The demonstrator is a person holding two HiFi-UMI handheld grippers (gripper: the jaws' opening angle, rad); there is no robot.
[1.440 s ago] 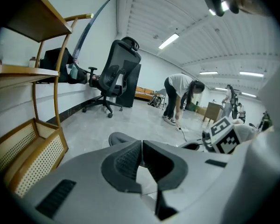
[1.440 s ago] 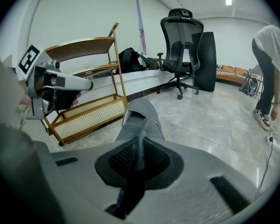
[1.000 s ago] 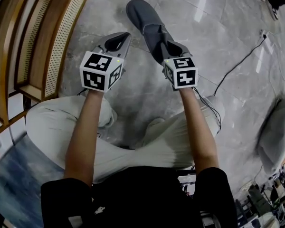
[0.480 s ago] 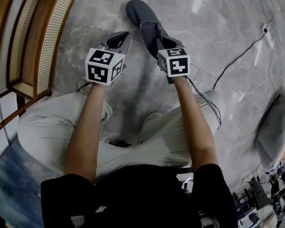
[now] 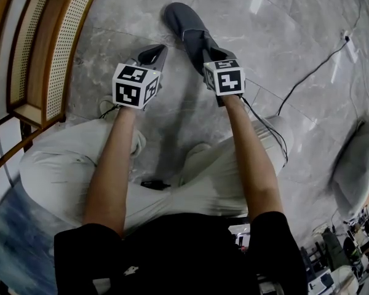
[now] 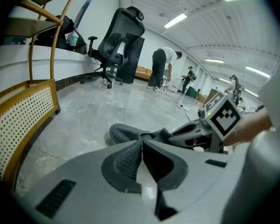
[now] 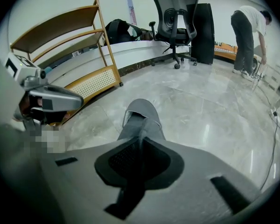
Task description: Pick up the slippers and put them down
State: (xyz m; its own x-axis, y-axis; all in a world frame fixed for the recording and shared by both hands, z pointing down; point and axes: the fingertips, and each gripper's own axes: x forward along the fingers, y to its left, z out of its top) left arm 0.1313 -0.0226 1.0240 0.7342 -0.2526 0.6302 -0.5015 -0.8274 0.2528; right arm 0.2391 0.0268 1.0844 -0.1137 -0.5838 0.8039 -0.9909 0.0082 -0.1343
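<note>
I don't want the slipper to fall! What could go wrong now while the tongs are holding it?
1. The right tongs pinch only the soft back end of the grey slipper, so it could slide out and drop.
2. The left tongs are shut with nothing in them, so nothing steadies the long slipper. It might swing, or land crooked on the floor.

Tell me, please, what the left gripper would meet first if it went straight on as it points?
Probably the toe end of the grey slipper held by the right gripper; the left gripper might reach floor first, depth is unclear.
</note>
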